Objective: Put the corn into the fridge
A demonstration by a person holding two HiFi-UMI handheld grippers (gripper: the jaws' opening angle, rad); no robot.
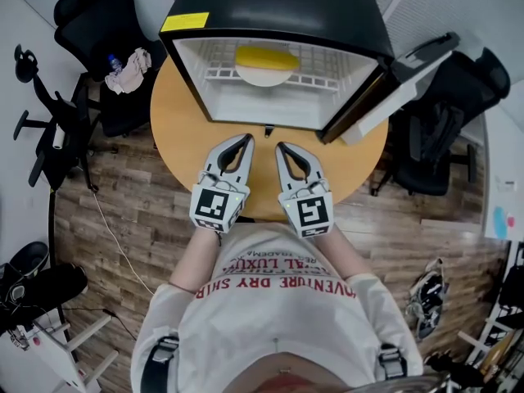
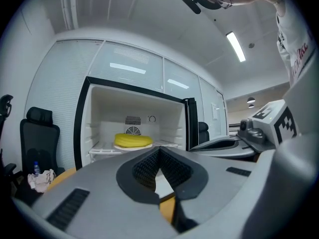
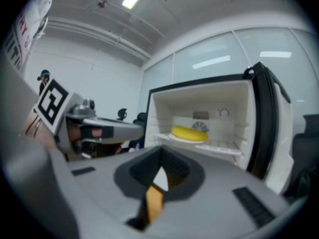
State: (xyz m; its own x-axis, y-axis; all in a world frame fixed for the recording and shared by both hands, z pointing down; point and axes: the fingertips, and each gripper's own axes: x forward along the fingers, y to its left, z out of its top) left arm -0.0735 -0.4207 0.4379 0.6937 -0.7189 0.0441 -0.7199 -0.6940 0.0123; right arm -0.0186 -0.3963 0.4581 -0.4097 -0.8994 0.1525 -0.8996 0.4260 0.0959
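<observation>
- The black box-shaped mini fridge (image 1: pixel 270 6) stands on a round wooden table (image 1: pixel 176 129), its white inside lit and open to the person
- The fridge's black door with a white inner lining (image 1: pixel 393 84) is swung wide open to the right in the head view
- The yellow corn (image 1: pixel 267 56) lies inside the fridge on a round white plate (image 1: pixel 266 78), which sits on the white wire shelf (image 1: pixel 327 76) towards the back wall; both gripper views show the corn (image 2: pixel 132 140) (image 3: pixel 189 133) there, well apart from both grippers
- The left gripper (image 1: pixel 246 140), grey with dark pads, hovers over the table's near edge just in front of the fridge opening; its jaws are closed tip to tip with nothing between them (image 2: pixel 158 151)
- The right gripper (image 1: pixel 282 147) is held just beside the left one, pointing at the fridge as well; its jaws (image 3: pixel 160 151) also meet at the tips and hold nothing
- A black office chair (image 1: pixel 98 23) with a crumpled cloth (image 1: pixel 131 68) on its seat stands left of the table on the wooden plank floor (image 1: pixel 123 211), and another black office chair (image 1: pixel 446 137) stands to the right
</observation>
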